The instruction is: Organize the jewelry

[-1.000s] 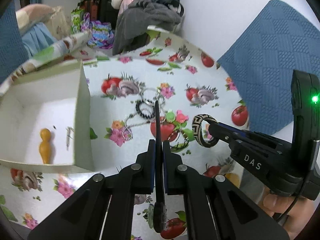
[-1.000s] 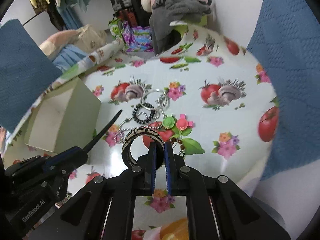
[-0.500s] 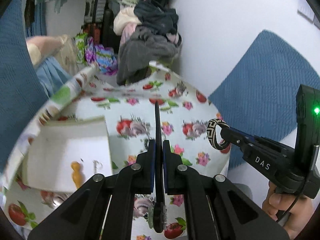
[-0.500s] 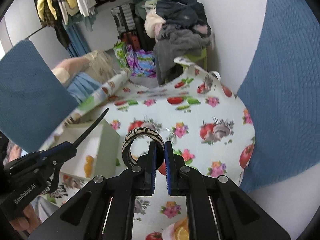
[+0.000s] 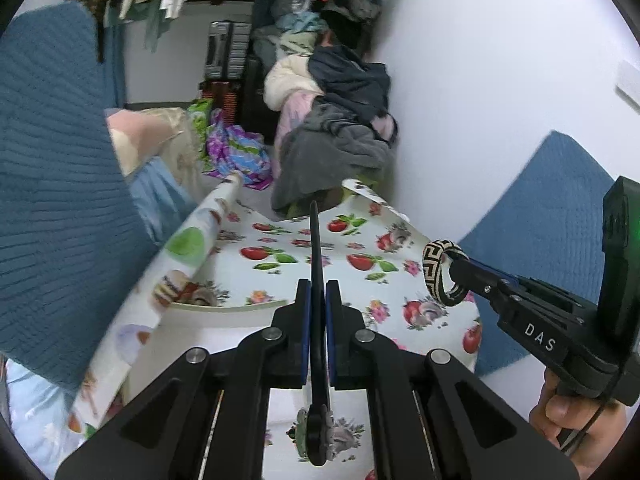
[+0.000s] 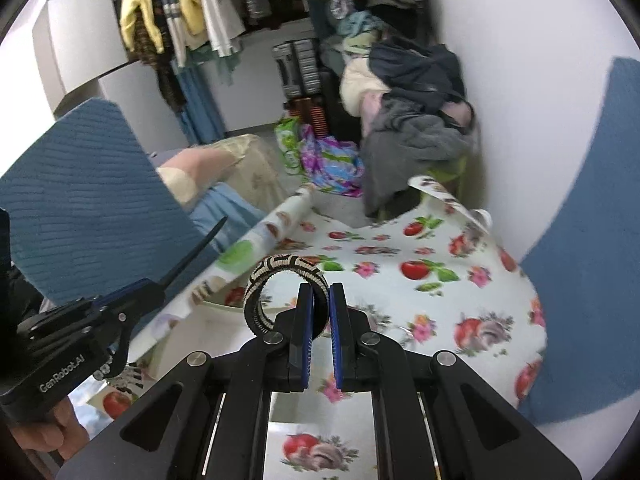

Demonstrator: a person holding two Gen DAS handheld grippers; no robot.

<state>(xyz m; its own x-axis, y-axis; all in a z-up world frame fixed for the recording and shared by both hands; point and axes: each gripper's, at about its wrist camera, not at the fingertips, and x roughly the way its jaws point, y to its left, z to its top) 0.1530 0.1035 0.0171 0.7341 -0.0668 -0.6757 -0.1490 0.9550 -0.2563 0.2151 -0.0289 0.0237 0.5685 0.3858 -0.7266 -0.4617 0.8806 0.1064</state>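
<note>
Right gripper (image 6: pixel 319 312) pinching a patterned bracelet (image 6: pixel 280 276) above the tablecloth (image 6: pixel 432 280); left gripper (image 5: pixel 316 300) clamped on a thin black tool (image 5: pixel 315 248).

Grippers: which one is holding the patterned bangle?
The right gripper: its fingers are shut on the black-and-cream bangle, lifted above the tablecloth. The left gripper clamps a thin black tool instead.

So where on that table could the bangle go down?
Bare tablecloth lies right of the white box, out to the blue cushion. Near left is crowded: the left gripper, clamping a black pointed stick, beside the box. The right gripper holds the bangle.
</note>
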